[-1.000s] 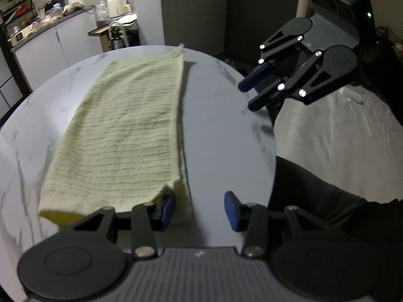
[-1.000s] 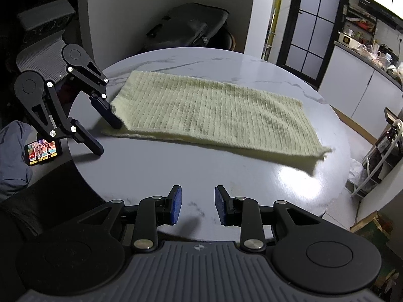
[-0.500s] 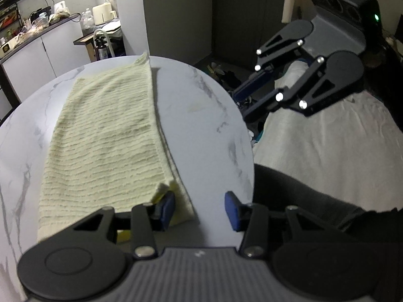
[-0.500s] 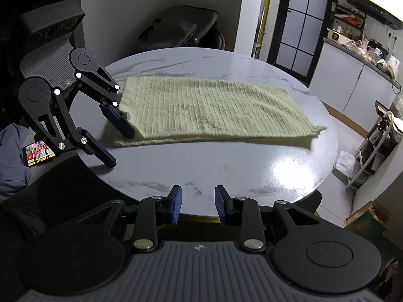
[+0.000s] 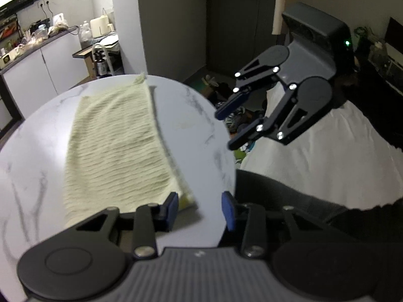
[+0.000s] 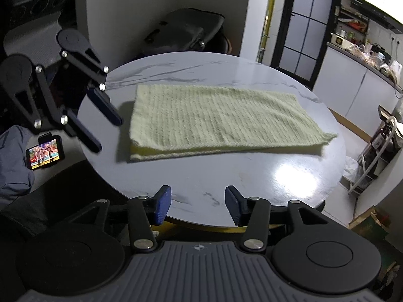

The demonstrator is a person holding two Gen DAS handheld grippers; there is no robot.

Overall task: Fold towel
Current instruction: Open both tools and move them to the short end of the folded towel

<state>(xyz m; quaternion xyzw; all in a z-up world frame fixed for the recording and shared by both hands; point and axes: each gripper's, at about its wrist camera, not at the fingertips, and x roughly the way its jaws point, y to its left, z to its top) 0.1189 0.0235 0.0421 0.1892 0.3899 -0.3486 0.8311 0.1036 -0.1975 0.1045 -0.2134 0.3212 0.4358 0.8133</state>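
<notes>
The left claw [image 6: 103, 128] is held wide apart and empty, just off the worktop rim at 9 o'clock of the pale yellow towel [image 6: 216, 118]. The right claw [image 6: 197, 205] is likewise spread and empty at 6 o'clock, over the round marble worktop [image 6: 226, 176]. The towel lies there folded once lengthwise. If only the top layer at the near corner is pinched, the layers may be separated and the fold undone.

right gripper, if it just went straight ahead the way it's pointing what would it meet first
Probably the bare marble table just ahead of its open jaws, then the long folded edge of the yellow towel lying across its path. The right gripper seems to sit above the table's near rim, though depth is hard to judge.
</notes>
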